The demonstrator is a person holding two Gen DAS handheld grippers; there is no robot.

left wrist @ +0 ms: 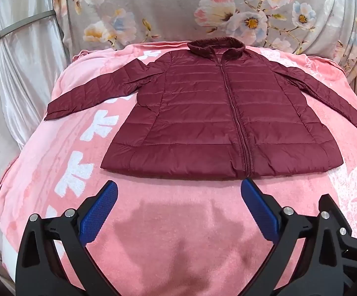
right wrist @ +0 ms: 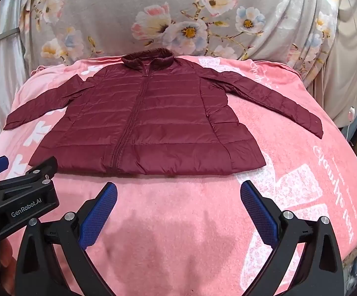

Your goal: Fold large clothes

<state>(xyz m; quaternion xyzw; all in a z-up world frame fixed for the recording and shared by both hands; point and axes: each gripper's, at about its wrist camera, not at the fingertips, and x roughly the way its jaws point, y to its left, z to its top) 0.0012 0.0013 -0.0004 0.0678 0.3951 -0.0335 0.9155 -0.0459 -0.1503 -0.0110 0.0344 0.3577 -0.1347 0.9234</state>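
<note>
Left wrist view: left gripper (left wrist: 178, 192) low in frame, blue pads (left wrist: 98, 215) spread wide, holding nothing, over pink blanket (left wrist: 178, 246). Just above, at frame centre: maroon quilted jacket (left wrist: 203, 123), flat, zipped, sleeves out to both sides. Right wrist view: right gripper (right wrist: 178, 192) likewise spread and empty; jacket centre-left; floral fabric (right wrist: 190, 12) along top.

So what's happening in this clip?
A person holds a claw in each hand over a pink blanket. A dark red jacket lies flat on it, zipped, sleeves spread out, collar on the far side. The left claw and right claw are both open, short of the hem, touching nothing. Folding hasn't begun.
</note>
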